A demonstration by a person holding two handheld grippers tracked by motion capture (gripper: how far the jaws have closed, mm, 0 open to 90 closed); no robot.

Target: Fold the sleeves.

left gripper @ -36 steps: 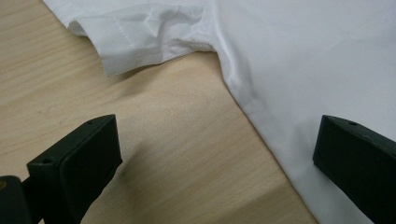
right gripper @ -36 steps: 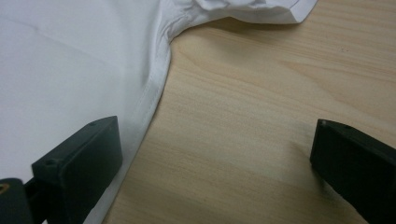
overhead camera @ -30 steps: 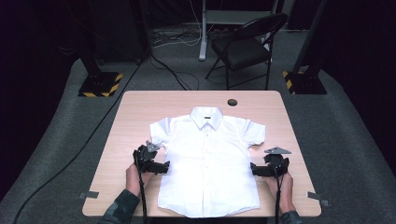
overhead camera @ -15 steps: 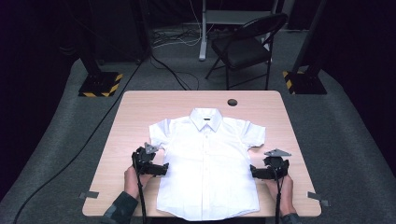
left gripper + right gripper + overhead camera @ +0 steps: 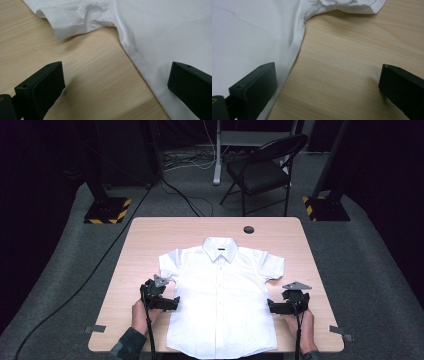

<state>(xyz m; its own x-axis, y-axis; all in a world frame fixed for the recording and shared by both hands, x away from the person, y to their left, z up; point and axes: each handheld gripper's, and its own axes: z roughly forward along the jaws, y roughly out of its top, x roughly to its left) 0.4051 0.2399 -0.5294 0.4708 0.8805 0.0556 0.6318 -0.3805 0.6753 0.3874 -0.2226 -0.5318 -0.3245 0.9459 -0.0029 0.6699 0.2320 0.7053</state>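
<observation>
Shirt [image 5: 222,305] hem cut off, bottom edge

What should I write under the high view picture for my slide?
White shirt lies flat on the table, an open left gripper and right gripper at its sides.

Left tongs [image 5: 173,302] low, jaws wide apart, right tongs [image 5: 270,306] likewise

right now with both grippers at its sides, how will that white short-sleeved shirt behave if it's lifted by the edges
The white short-sleeved button-up cotton shirt will probably be floppy: its sleeve is already rumpled on the light wooden table, so the middle would likely sag. It looks thin and light, so it should lift easily. Each gripper's open fingers straddle a single side seam, so a pinch may bunch the fabric.
</observation>
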